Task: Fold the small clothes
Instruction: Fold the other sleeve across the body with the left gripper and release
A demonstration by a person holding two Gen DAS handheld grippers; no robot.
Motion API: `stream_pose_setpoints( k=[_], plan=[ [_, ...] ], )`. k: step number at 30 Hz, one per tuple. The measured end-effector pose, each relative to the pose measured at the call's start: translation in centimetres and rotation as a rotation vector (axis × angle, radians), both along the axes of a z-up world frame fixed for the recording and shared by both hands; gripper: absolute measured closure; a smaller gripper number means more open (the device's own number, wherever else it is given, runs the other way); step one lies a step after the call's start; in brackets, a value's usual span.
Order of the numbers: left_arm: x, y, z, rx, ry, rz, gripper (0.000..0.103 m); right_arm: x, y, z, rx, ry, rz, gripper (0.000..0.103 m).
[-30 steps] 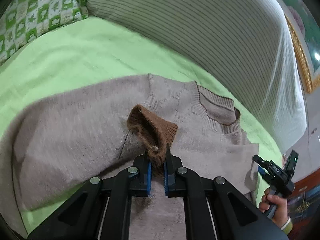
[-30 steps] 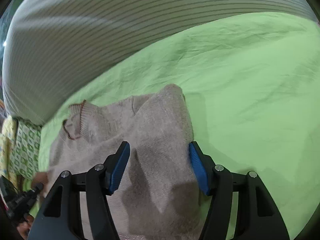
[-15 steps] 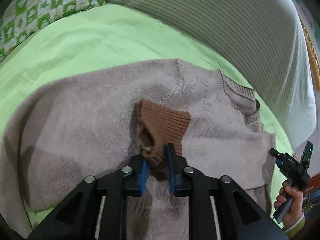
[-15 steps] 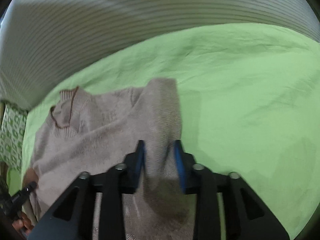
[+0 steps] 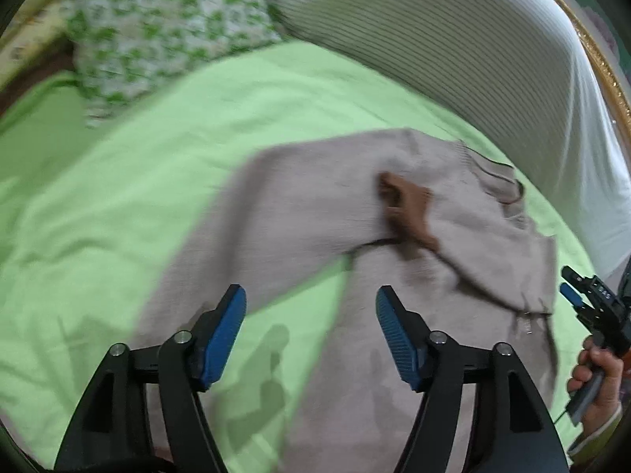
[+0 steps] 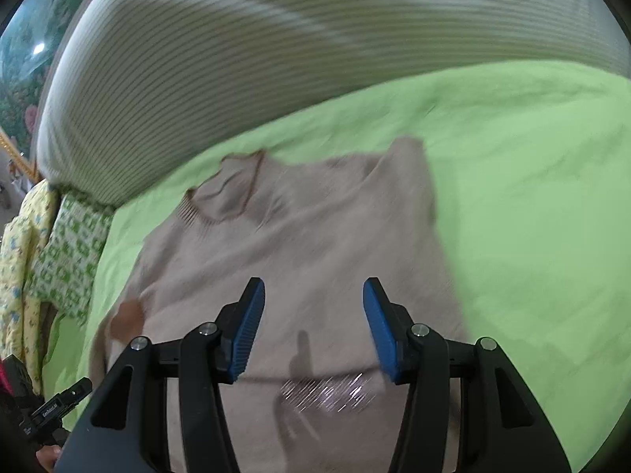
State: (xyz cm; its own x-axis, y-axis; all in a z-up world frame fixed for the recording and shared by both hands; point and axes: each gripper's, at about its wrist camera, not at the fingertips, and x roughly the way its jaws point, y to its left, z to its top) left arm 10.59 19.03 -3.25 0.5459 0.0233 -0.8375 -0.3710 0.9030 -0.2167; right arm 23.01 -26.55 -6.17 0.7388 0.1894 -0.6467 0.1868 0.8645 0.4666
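Both claws have released since the earlier frames: the left one let go of the brown cuff and the right one let go of the sweater side.

Left wrist view: the left claw (image 5: 311, 331) stands wide and holds nothing. The beige sweater (image 5: 315, 205) lies on the green bed sheet (image 5: 118, 197), its sleeve folded across the body and the brown cuff (image 5: 406, 213) resting near the collar (image 5: 501, 181). The right claw (image 5: 579, 291) appears at the sweater's edge.

Right wrist view: the right claw (image 6: 311, 327) is wide and empty above the sweater (image 6: 315, 236). The near side looks folded inward.

Judgement: both sides appear turned in; the lengthwise fold remains.
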Motion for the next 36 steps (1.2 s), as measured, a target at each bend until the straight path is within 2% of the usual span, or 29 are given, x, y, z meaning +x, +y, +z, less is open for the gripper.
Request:
stream_pose_setpoints(
  k=[3, 5, 7, 9, 10, 11, 12, 13, 15, 17, 20, 23, 26, 27, 29, 31, 32, 33, 35, 36],
  plan=[
    [-2.3, 1.4, 0.2, 0.1, 0.031, 0.024, 0.021, -0.8, 1.9, -0.7, 0.02, 0.016, 0.019, 0.05],
    [-3.0, 1.9, -0.7, 0.154, 0.107, 0.019, 0.021, -1.5, 2.6, -0.9, 0.035, 0.025, 0.029, 0.05],
    [-3.4, 2.3, -2.3, 0.184, 0.19, 0.022, 0.021, -1.9, 3.5, -1.0, 0.044, 0.034, 0.039, 0.05],
    [-3.7, 2.6, -4.0, 0.169, 0.251, -0.001, 0.024, -2.3, 4.2, -0.9, 0.05, 0.038, 0.049, 0.05],
    [-4.0, 2.7, -4.8, 0.136, 0.26, -0.017, 0.028, -2.5, 4.4, -0.8, 0.051, 0.039, 0.049, 0.05],
    [-4.2, 2.8, -5.6, 0.099, 0.272, -0.029, 0.053, -2.7, 4.5, -0.7, 0.049, 0.039, 0.047, 0.05],
    [-4.3, 3.0, -6.4, 0.061, 0.289, -0.033, 0.083, -2.9, 4.6, -0.7, 0.049, 0.04, 0.044, 0.05],
    [-4.4, 3.2, -6.8, 0.032, 0.289, -0.03, 0.084, -3.0, 4.5, -0.6, 0.049, 0.04, 0.041, 0.05],
    [-4.8, 3.6, -6.5, -0.01, 0.247, -0.028, 0.094, -3.4, 4.4, -0.6, 0.053, 0.042, 0.027, 0.05],
    [-5.0, 3.9, -5.8, -0.04, 0.221, -0.031, 0.096, -3.8, 4.2, -0.7, 0.052, 0.043, 0.013, 0.05],
    [-5.3, 4.1, -2.2, -0.12, 0.113, -0.013, 0.097, -4.5, 3.3, -0.9, 0.056, 0.045, -0.009, 0.05],
    [-3.7, 2.9, 5.6, -0.171, -0.082, -0.064, 0.097, -5.3, 2.1, -1.1, 0.067, 0.044, -0.036, 0.05],
    [-0.6, 0.4, 12.4, -0.207, -0.236, -0.154, 0.097, -5.9, 0.8, -1.2, 0.091, 0.037, -0.063, 0.05],
    [0.9, -1.4, 14.8, -0.22, -0.287, -0.204, 0.097, -6.1, 0.3, -1.2, 0.096, 0.033, -0.071, 0.05],
    [3.9, -5.7, 17.6, -0.236, -0.339, -0.307, 0.097, -6.4, -0.4, -1.0, 0.1, 0.024, -0.084, 0.05],
    [7.1, -10.7, 18.5, -0.253, -0.353, -0.401, 0.095, -6.6, -1.1, -0.9, 0.103, 0.015, -0.101, 0.05],
    [8.9, -13.6, 18.1, -0.275, -0.337, -0.454, 0.087, -6.7, -1.6, -0.9, 0.106, 0.014, -0.109, 0.05],
    [10.5, -16.2, 17.3, -0.302, -0.318, -0.498, 0.073, -6.7, -1.9, -1.0, 0.109, 0.013, -0.116, 0.05],
    [12.8, -20.3, 15.0, -0.325, -0.266, -0.564, 0.054, -6.7, -2.6, -1.2, 0.113, 0.016, -0.132, 0.05],
    [14.2, -23.0, 12.7, -0.314, -0.206, -0.597, 0.052, -6.7, -3.0, -1.3, 0.115, 0.021, -0.141, 0.05]
  ],
)
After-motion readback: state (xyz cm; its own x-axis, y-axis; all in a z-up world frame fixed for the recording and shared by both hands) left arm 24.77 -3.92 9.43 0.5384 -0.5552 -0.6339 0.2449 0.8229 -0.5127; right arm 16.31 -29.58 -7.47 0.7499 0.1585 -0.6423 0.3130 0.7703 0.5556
